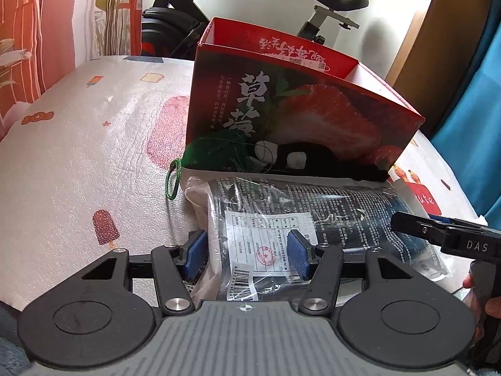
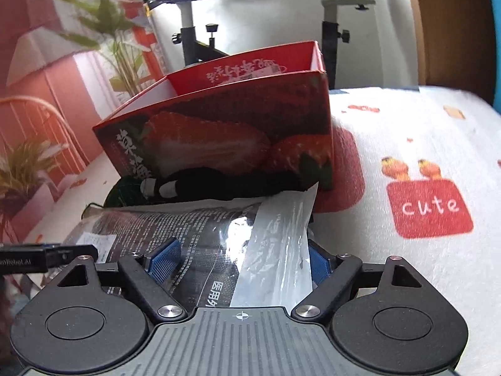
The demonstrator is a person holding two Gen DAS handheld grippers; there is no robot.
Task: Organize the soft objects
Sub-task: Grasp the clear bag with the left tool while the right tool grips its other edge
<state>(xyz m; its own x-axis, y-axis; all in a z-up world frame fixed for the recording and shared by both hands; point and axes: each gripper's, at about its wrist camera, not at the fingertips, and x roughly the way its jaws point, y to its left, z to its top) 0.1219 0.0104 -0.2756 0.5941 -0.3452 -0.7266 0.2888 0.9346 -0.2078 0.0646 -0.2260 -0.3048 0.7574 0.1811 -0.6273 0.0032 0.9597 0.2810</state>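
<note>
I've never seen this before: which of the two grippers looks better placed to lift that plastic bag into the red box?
Probably left. The left gripper straddles the plastic bag's bulky labelled end; the right gripper spans only its thin clear edge. The red box stands just behind.

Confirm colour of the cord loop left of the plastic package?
Green. The cord loop shows best in the left wrist view, lying on the mat beside the package.

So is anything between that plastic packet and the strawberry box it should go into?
Yes. A black soft item and a green mesh pouch lie against the box's front wall, between it and the packet.
</note>
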